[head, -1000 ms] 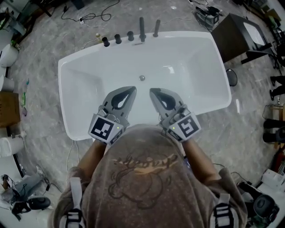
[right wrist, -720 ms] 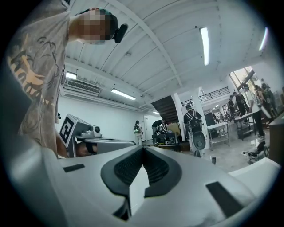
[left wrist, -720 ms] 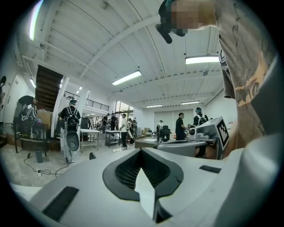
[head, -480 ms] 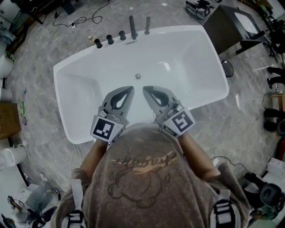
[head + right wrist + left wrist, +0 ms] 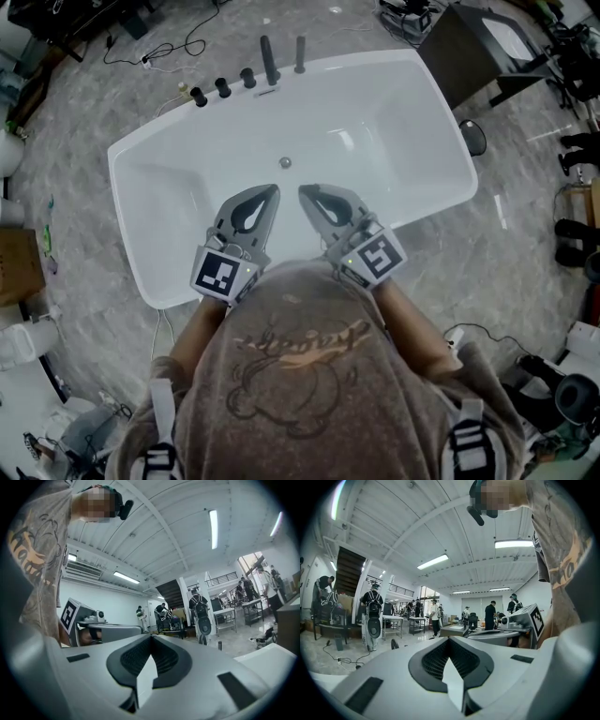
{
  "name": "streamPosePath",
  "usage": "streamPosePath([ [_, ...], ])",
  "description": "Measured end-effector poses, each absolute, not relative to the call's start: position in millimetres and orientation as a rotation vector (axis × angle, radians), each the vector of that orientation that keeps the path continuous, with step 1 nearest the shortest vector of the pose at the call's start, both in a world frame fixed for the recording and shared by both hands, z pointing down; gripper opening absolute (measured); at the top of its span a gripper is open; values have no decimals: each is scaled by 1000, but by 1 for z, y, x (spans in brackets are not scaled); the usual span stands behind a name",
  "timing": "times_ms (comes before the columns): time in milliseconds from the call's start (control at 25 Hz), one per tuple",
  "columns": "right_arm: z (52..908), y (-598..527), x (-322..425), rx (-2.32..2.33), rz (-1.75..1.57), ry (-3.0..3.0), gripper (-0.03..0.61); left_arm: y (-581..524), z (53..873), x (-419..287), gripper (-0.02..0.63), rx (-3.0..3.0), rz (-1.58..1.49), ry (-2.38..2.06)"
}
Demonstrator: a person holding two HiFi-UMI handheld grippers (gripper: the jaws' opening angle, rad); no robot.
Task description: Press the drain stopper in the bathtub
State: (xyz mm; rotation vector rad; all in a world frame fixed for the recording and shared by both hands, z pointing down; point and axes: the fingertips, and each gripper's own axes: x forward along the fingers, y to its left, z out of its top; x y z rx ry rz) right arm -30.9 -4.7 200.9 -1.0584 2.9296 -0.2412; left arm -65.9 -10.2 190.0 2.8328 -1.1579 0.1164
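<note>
A white bathtub (image 5: 441, 112) lies below me in the head view, with the small round metal drain stopper (image 5: 284, 162) in the middle of its floor. My left gripper (image 5: 273, 190) hangs over the tub's near side, its tip just short of and left of the stopper, jaws shut on nothing. My right gripper (image 5: 305, 192) sits beside it, tip just right of the stopper, also shut and empty. Neither touches the stopper. The left gripper (image 5: 450, 639) and right gripper (image 5: 151, 637) point level across a hall, and the tub is hidden in both gripper views.
Black taps and a spout (image 5: 267, 58) stand on the tub's far rim. A dark cabinet (image 5: 469, 47) stands at the upper right, cables (image 5: 159, 47) trail on the marble floor, and a cardboard box (image 5: 19, 262) is at the left. People stand about the hall (image 5: 436, 616).
The tub has slid up and to the left in the head view. The right gripper has drifted slightly left, closer to the left one. Both stay shut.
</note>
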Motion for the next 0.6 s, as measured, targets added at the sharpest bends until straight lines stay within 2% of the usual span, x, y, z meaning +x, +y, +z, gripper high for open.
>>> streamPosePath([
  [600,203,1,-23,-1082,-236,2933,-3,-5,191,-55,1,2836,113,-1147],
])
